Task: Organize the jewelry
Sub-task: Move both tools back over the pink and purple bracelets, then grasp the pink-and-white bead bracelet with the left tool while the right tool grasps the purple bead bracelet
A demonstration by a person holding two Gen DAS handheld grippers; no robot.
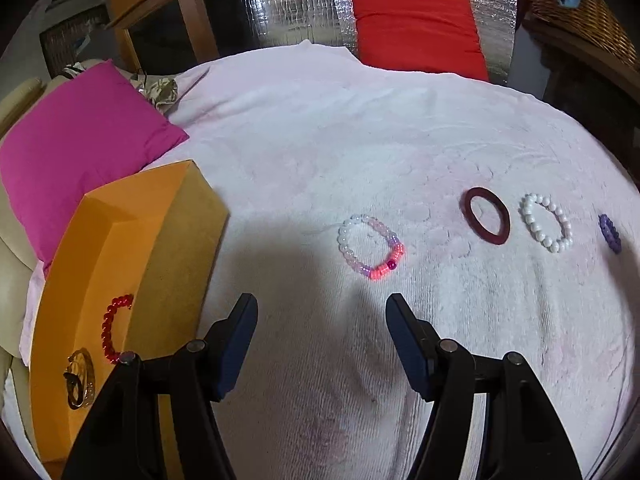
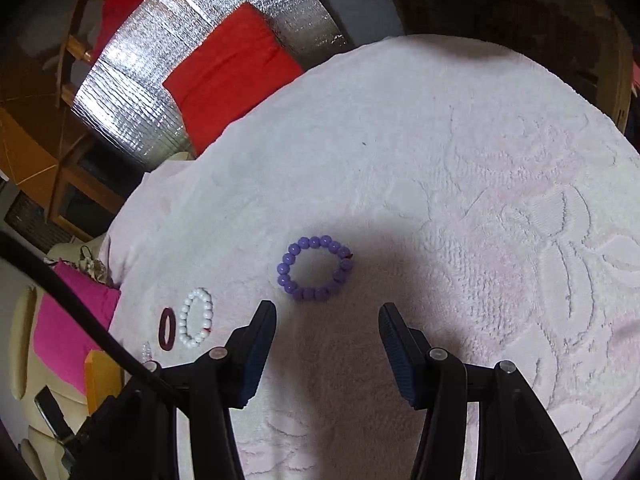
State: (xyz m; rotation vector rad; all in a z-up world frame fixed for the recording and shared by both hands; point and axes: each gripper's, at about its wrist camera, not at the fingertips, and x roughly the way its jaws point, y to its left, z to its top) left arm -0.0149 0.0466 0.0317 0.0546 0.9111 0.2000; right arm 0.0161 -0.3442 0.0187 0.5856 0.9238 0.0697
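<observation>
A pink-and-white bead bracelet (image 1: 370,246) lies on the pale towel just beyond my left gripper (image 1: 322,304), which is open and holds nothing. Further right lie a dark red bangle (image 1: 487,216), a white bead bracelet (image 1: 545,222) and a purple bead bracelet (image 1: 610,233). An orange box (image 1: 120,256) at the left holds a red bead bracelet (image 1: 114,328) and a gold bangle (image 1: 80,378). In the right wrist view the purple bead bracelet (image 2: 315,267) sits just ahead of my right gripper (image 2: 327,312), also open with nothing between its fingers. The white bracelet (image 2: 196,316) and dark red bangle (image 2: 167,329) lie to its left.
A magenta cushion (image 1: 76,148) lies beside the box, and a red cushion (image 1: 416,28) leans on a silver foil panel (image 1: 292,0) at the back. Wicker furniture (image 1: 580,8) stands at the right. The towel (image 2: 460,160) has an embossed flower pattern.
</observation>
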